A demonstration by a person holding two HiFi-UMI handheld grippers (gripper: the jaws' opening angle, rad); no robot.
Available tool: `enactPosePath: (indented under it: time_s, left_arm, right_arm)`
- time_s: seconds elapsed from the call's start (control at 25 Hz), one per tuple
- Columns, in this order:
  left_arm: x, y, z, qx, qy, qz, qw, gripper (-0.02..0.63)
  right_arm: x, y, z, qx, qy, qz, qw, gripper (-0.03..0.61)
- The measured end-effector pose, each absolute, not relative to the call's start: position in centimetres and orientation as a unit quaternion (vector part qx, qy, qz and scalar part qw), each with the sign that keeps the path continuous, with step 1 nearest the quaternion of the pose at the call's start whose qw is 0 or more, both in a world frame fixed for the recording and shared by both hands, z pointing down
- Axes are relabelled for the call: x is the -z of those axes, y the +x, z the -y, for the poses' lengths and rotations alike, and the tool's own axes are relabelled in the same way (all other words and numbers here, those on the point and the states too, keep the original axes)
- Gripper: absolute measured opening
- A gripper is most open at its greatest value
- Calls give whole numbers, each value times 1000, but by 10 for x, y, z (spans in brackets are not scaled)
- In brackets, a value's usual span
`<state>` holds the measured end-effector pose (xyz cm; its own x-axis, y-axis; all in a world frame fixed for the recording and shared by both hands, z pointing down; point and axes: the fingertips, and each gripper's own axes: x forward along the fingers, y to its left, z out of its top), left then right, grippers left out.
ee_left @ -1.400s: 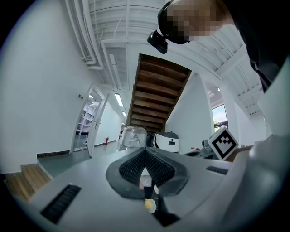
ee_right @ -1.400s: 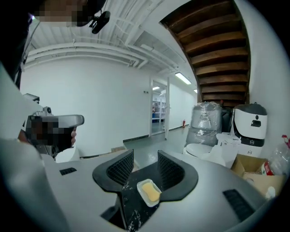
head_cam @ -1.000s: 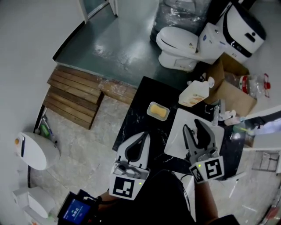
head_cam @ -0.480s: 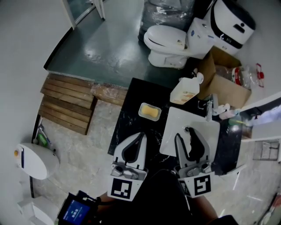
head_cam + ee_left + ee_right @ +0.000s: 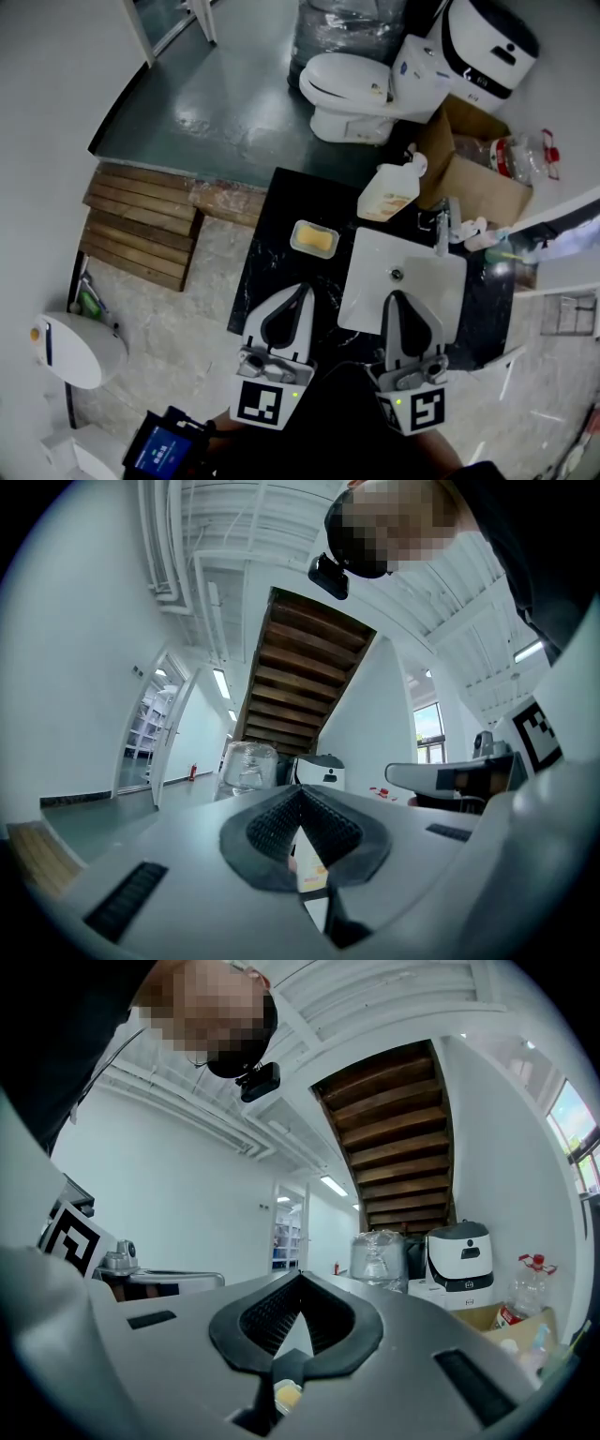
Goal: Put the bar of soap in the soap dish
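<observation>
The bar of soap (image 5: 315, 241) is seen already lying in the soap dish (image 5: 298, 228), which is set on the black bench (image 5: 272, 253) a little ahead of the left claw (image 5: 306, 288) and ahead and to the left of the right claw (image 5: 392, 295). The left claw is held closed with its tips met and nothing gripped, as is shown in its own view (image 5: 300, 788). The right claw (image 5: 300, 1278) has just been closing, and its jaws are now together with nothing between them; its tip is held over the near part of the white basin (image 5: 368, 281). Beyond the right claw a tap (image 5: 441, 225) and a pale bottle (image 5: 384, 195) are found on the bench. In both gripper views the bench and dish are hidden behind the claws' own bodies. Only a pale strip can be made out through the gap under the left tips, and a small yellowish patch under the right, neither clearly identifiable. In the head view the claws' rear ends are cut off by a dark sleeve.
</observation>
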<state>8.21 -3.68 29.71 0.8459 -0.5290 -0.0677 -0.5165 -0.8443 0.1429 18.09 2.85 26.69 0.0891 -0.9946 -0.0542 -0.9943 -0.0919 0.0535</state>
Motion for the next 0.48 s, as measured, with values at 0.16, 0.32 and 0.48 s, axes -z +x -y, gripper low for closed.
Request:
enactPosePath:
  time_s: [0.16,0.32,0.48]
  left_arm:
    - [-297,83,34,51,960,268,57,2]
    - [-297,83,32,50,961,266,54,2]
    - [-300,83,28,43,963,261,58,2]
  right_arm:
    - [-270,180,-33,36,741,671,1,8]
    - [-270,182,-35,43,748,662,2,8]
    - [-276,180,-37,36,750,660,14,8]
